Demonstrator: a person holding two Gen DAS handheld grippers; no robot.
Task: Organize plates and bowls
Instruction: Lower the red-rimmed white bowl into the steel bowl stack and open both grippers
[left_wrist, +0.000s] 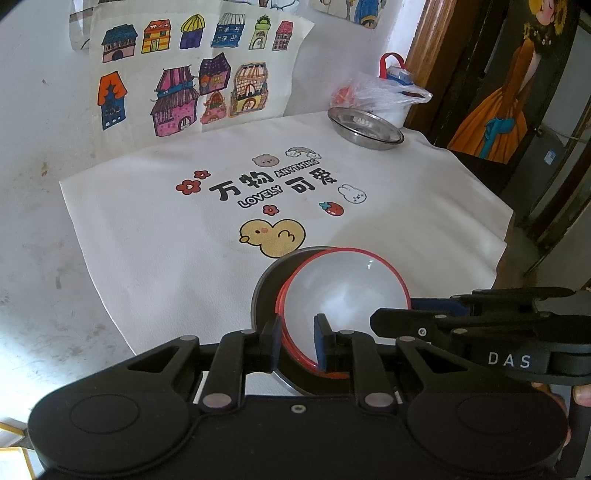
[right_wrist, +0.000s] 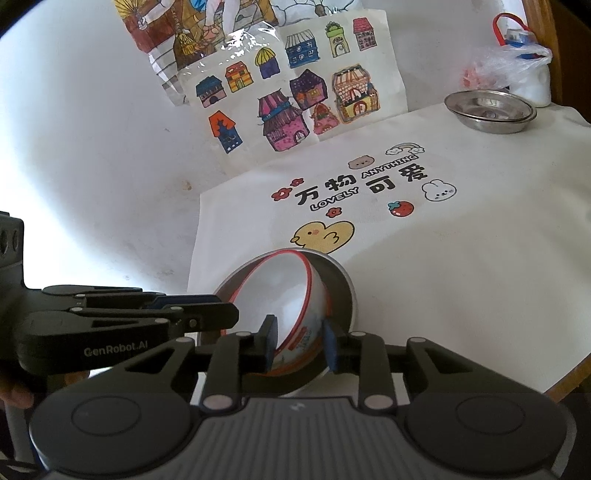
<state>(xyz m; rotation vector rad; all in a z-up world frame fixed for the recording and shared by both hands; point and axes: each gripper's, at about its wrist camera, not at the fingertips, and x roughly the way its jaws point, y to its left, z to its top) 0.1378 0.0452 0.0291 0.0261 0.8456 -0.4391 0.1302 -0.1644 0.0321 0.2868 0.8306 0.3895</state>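
Near the front edge of the white printed cloth (left_wrist: 155, 236), one white bowl with a red rim (left_wrist: 343, 295) sits tilted inside one grey metal plate (left_wrist: 264, 291). Two grippers meet at it. One blue pad of the left gripper (left_wrist: 297, 341) stands outside the bowl's near rim and the other inside it, with the rim between them; whether they press on it is hard to tell. The right gripper (right_wrist: 299, 345) has its pads either side of the bowl's lower wall, close against it. At the far right corner of the cloth rest what look like two steel dishes (left_wrist: 365, 127), nested. Behind them stand one white jug (right_wrist: 532, 79) and one clear plastic bag (left_wrist: 373, 90). Several drawings of houses (left_wrist: 188, 74) lean on the wall.
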